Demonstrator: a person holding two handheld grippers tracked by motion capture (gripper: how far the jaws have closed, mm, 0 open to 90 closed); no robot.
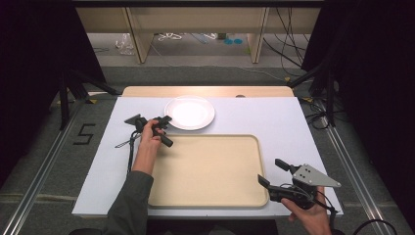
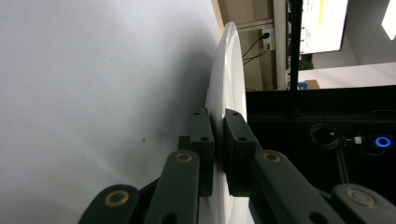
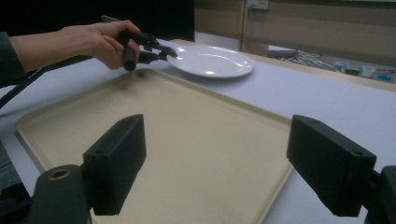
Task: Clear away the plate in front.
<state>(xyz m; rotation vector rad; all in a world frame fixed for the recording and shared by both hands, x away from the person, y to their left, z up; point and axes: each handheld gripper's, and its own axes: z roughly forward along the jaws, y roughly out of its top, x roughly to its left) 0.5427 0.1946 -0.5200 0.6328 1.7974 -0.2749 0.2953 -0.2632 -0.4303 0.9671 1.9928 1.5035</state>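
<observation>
— Two grippers on the table, yes? Where does the left gripper [image 1: 165,120] sit?

— At about ten o'clock from the middle of the beige tray [image 1: 208,169], just off its far left corner. Its jaws are pinched together on the rim of the white plate [image 1: 190,112], at the plate's eight o'clock edge. In the left gripper view the rim runs edge-on between the two black pads [image 2: 203,140], one pad on each face of the plate [image 2: 227,70].

— And the plate itself?

— On the white table cover [image 1: 288,122], at twelve o'clock of the tray, just beyond the tray's far rim and apart from it. Whether its held edge is lifted, I cannot tell.

— The right gripper [image 1: 272,172]?

— At four o'clock, by the tray's near right corner, held in the right hand [image 1: 311,213]. Its jaws stand wide apart with nothing between them; in the right gripper view they frame the bare tray [image 3: 187,140], with the left hand [image 3: 100,42] and plate [image 3: 212,60] at eleven o'clock.
</observation>
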